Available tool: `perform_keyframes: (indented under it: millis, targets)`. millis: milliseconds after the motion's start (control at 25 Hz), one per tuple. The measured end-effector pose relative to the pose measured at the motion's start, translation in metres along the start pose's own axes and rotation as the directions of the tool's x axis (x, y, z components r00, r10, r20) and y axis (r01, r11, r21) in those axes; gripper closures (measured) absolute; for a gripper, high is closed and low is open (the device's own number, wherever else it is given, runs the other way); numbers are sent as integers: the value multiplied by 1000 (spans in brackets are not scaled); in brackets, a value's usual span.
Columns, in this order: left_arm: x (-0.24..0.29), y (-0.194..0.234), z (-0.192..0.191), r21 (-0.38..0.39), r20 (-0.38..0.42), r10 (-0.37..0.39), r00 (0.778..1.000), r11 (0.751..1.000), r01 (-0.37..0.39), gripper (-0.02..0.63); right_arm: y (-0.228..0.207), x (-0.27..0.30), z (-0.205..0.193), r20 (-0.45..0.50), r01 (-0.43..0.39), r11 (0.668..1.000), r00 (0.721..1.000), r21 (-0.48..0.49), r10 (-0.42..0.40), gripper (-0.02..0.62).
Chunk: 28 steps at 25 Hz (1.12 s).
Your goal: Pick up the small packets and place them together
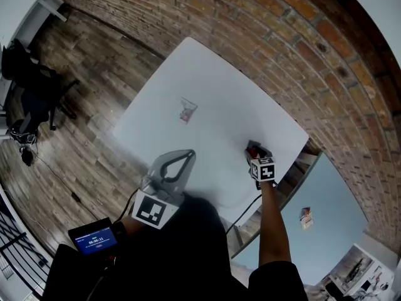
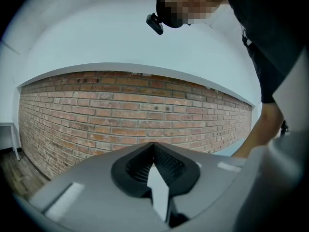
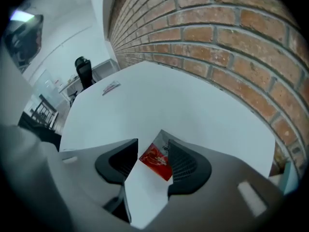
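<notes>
Right gripper view: right claw (image 3: 150, 143) open, red packet (image 3: 157, 161) lying on the white desk (image 3: 183, 100) between its jaws, not pinched | left gripper view: left claw (image 2: 154, 151) closed, empty | head view: second packet (image 1: 187, 110) mid-desk, well apart.

bright, even, diffuse light throughout, shadows faint and soft. white table (image 1: 207, 86) washed nearly featureless by glare. heavy fisheye bending of the brick wall (image 1: 301, 42), dark vignette in all corners. in the gripper views, grey foreground soft and out of focus, red packet (image 3: 155, 159) fairly crisp.
</notes>
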<state>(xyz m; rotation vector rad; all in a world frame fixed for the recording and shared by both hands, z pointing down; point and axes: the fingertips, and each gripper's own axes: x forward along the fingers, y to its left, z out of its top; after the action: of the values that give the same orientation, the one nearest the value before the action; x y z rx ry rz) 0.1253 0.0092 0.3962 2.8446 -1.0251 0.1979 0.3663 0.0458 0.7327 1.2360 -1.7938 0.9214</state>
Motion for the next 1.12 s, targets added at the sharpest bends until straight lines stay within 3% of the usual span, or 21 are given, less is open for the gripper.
perform_keyframes:
  millis: [120,360,600,680,760,840,920,1000,1120]
  targets:
    - [0,4,0,-26,11,13,1000,1000,-13,606,-2,-3,-3,-40,4,986,999,-170,-11,399]
    - [-2,8,-1,-61,21,36,999,998,-35,606,-4,1,-9,-141,-69,940,990,-333,23,405]
    - [-1,10,-3,-63,13,39,999,997,-38,606,-7,8,-21,-287,-153,834,958,-530,-7,408]
    - [-2,11,-5,-67,7,47,999,997,-46,606,-7,10,-23,-304,-171,844,952,-508,9,408]
    - [-2,13,-6,-72,5,56,998,996,-55,606,-8,12,-21,-285,-152,893,958,-423,29,408]
    - [-3,14,-5,-71,7,58,998,996,-58,606,-12,12,-18,-236,-107,956,971,-273,41,408]
    - [-2,14,-4,-70,13,59,998,996,-58,606,-13,10,-11,-139,-71,990,989,-118,54,411]
    - [-2,13,-2,-72,18,59,998,996,-57,606,-14,1,0,-26,-30,999,999,-35,29,434]
    - [-2,12,-3,-75,15,51,999,996,-50,606,-12,-11,2,5,8,995,1000,-96,-8,432]
